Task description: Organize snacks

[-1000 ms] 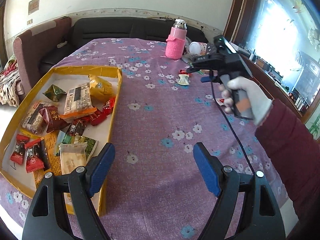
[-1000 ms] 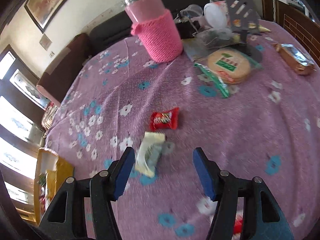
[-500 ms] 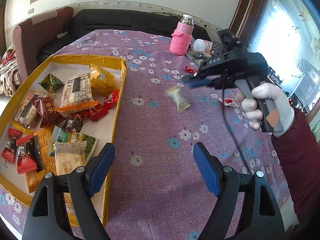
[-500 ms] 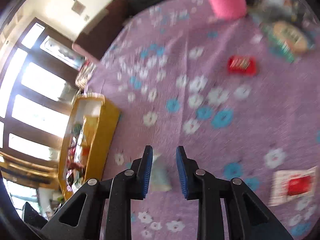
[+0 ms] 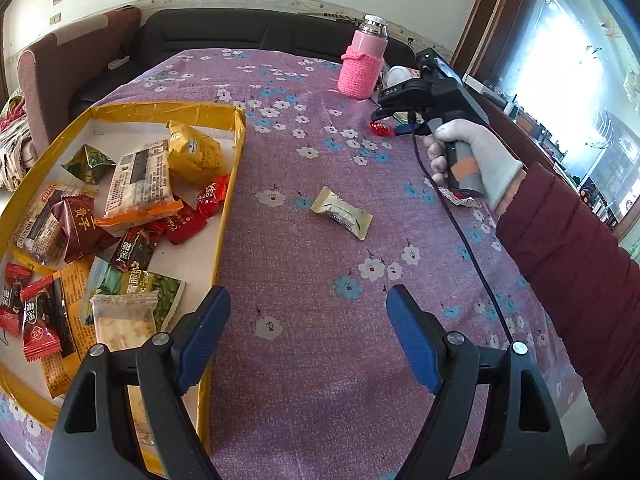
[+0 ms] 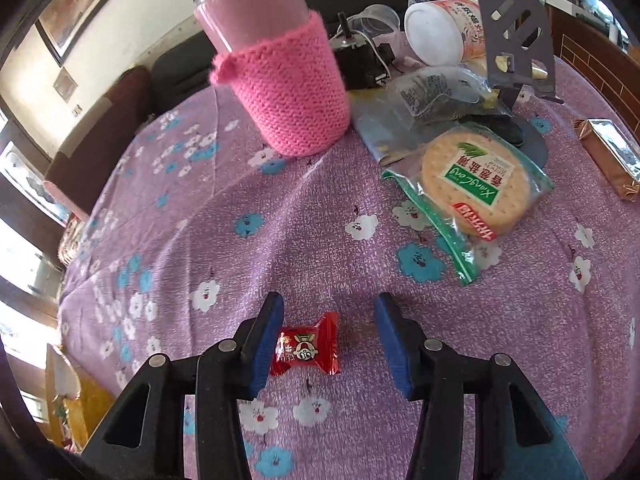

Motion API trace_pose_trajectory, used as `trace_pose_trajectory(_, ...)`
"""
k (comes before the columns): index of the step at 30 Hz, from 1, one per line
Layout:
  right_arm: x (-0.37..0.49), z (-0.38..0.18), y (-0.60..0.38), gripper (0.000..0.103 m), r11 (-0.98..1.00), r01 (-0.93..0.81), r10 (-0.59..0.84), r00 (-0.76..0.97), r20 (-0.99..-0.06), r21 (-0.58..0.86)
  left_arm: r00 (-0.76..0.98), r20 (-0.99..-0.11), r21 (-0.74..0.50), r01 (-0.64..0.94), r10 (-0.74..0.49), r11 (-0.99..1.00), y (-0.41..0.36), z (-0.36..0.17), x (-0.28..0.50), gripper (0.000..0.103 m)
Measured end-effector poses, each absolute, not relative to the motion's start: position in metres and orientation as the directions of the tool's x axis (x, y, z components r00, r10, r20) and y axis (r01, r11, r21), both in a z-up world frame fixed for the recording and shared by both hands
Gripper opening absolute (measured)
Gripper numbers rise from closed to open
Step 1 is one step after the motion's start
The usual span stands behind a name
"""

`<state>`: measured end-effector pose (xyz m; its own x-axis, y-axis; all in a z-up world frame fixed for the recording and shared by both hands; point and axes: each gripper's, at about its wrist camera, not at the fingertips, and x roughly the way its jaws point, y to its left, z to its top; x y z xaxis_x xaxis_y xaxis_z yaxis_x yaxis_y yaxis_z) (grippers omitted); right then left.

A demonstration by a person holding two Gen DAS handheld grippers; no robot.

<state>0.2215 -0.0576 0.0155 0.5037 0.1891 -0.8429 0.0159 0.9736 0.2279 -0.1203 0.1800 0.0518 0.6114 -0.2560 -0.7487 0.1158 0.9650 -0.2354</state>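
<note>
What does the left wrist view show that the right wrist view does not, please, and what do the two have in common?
Only the left wrist view shows the open left gripper, the pale wrapped candy lying on the cloth, and the gloved hand.

Only the right wrist view shows the round cracker pack and the right gripper, open around the red candy.

Both show the pink bottle, the yellow tray and the floral tablecloth.

one tray (image 5: 236, 152), one bottle (image 6: 280, 92) — perhaps fourteen snacks (image 5: 341, 213)
</note>
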Motion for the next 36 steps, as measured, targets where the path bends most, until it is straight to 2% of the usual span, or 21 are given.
trace_pose_trajectory(1, 0.220, 0.016, -0.053, 0.046, 0.980, 0.006, 0.170, 0.504, -0.847, 0.201, 0.608, -0.750, -0.237, 0.117, -0.259, 0.964, 0.179, 0.051, -0.119, 0.081)
trace_pose_trajectory(2, 0.216, 0.016, -0.047, 0.037, 0.984, -0.016, 0.162, 0.497, -0.853, 0.178, 0.603, -0.752, -0.246, 0.119, -0.267, 0.962, 0.178, 0.051, -0.119, 0.081)
trace_pose_trajectory(5, 0.205, 0.015, -0.027, 0.022, 0.995, -0.062, 0.099, 0.497, -0.862, 0.079, 0.595, -0.747, -0.274, 0.131, -0.297, 0.953, 0.176, 0.051, -0.118, 0.081)
trace_pose_trajectory(7, 0.194, 0.014, -0.020, 0.017, 0.995, -0.084, 0.086, 0.501, -0.861, 0.051, 0.599, -0.745, -0.266, 0.136, -0.294, 0.954, 0.173, 0.053, -0.121, 0.081)
trace_pose_trajectory(13, 0.145, 0.027, -0.023, 0.016, 0.986, -0.137, 0.155, 0.523, -0.838, 0.097, 0.610, -0.741, -0.256, 0.130, -0.281, 0.958, 0.171, 0.062, -0.127, 0.081)
trace_pose_trajectory(16, 0.098, 0.044, -0.040, 0.016, 0.962, -0.179, 0.270, 0.547, -0.792, 0.204, 0.590, -0.756, -0.258, 0.130, -0.284, 0.957, 0.167, 0.061, -0.120, 0.081)
trace_pose_trajectory(18, 0.063, 0.047, -0.055, 0.016, 0.936, -0.198, 0.353, 0.557, -0.751, 0.292, 0.555, -0.765, -0.300, 0.142, -0.327, 0.943, 0.161, 0.056, -0.109, 0.081)
trace_pose_trajectory(21, 0.033, 0.046, -0.060, 0.017, 0.911, -0.211, 0.407, 0.589, -0.698, 0.353, 0.511, -0.774, -0.350, 0.149, -0.375, 0.925, 0.146, 0.047, -0.088, 0.081)
trace_pose_trajectory(24, 0.014, 0.043, -0.074, 0.017, 0.896, -0.214, 0.432, 0.627, -0.648, 0.390, 0.513, -0.789, -0.305, 0.148, -0.337, 0.941, 0.131, 0.039, -0.064, 0.080)
trace_pose_trajectory(29, 0.016, 0.038, -0.087, 0.017, 0.862, -0.207, 0.485, 0.604, -0.633, 0.463, 0.500, -0.815, -0.291, 0.086, -0.294, 0.953, 0.125, 0.029, -0.027, 0.079)
trace_pose_trajectory(36, 0.014, 0.033, -0.093, 0.018, 0.857, -0.202, 0.490, 0.605, -0.627, 0.474, 0.505, -0.852, -0.104, 0.094, -0.137, 0.990, 0.100, 0.012, -0.004, 0.078)
